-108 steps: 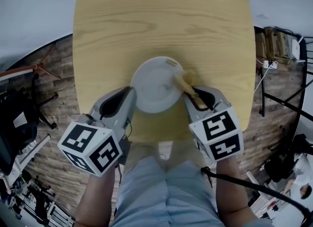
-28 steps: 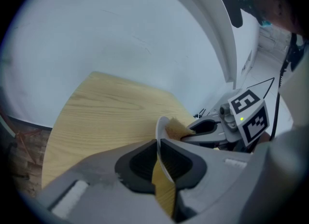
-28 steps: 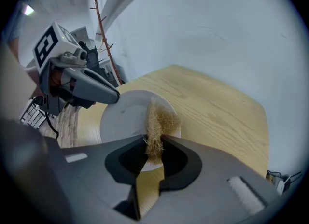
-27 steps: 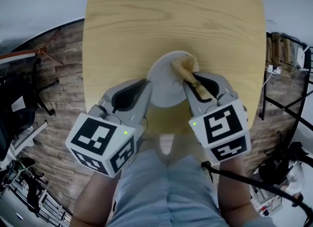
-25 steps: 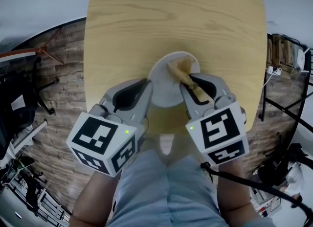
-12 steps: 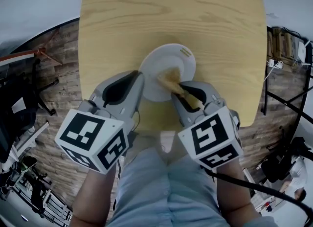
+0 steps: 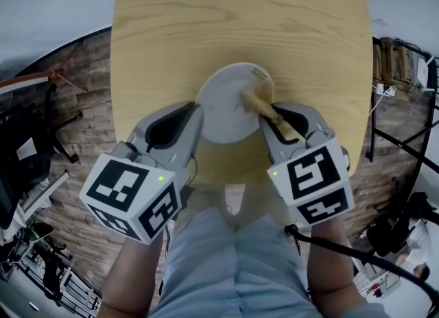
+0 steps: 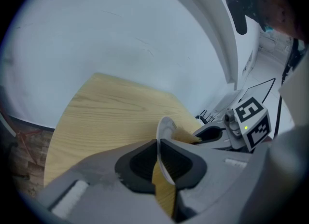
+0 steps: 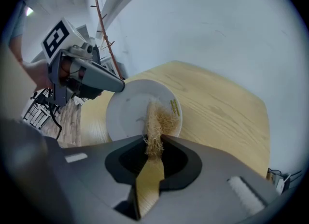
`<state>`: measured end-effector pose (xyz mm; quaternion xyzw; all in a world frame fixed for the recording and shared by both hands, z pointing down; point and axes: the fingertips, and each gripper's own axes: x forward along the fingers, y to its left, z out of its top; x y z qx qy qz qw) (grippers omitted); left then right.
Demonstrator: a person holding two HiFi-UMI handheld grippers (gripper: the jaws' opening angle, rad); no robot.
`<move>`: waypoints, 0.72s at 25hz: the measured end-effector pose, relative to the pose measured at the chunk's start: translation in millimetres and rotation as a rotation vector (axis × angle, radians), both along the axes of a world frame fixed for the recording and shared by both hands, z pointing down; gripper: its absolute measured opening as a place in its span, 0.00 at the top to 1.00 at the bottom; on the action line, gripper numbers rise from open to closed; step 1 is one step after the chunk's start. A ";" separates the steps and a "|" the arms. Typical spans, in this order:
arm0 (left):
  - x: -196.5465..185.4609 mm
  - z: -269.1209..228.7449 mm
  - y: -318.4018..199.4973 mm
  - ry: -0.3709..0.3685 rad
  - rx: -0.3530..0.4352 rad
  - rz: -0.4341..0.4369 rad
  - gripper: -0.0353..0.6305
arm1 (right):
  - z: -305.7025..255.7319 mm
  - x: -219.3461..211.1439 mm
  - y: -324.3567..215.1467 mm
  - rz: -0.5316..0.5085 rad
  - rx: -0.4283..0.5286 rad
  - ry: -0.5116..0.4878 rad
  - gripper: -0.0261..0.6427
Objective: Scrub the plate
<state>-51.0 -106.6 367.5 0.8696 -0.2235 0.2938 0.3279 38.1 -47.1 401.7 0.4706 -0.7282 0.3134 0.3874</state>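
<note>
Holding tan fibre scrubber on round white plate.
Our left gripper jaws clamp its rim; right gripper jaws clamp the scrubber.

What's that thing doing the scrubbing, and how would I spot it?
Look at the pale wooden table, then the white plate near its front edge. Against the plate's right side is the scrubber, a tuft of straw-coloured fibres clamped in the right gripper. It is the only frayed, bristly thing among smooth neighbours.

Pale wooden table, rounded corners
</note>
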 end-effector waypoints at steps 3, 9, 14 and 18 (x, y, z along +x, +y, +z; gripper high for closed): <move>2.7 -1.4 0.5 0.008 0.002 0.004 0.88 | -5.8 -7.8 -7.9 -0.019 0.023 -0.003 0.86; -1.4 2.6 -3.0 0.009 -0.001 -0.009 0.88 | -8.7 -44.4 -6.3 -0.112 0.019 -0.050 0.86; -4.8 6.2 -6.6 0.011 -0.007 -0.017 0.88 | 3.3 -50.8 13.0 -0.143 -0.044 -0.056 0.86; -10.2 14.6 -10.0 0.020 -0.029 -0.029 0.88 | 16.9 -32.9 24.8 -0.124 -0.088 -0.009 0.86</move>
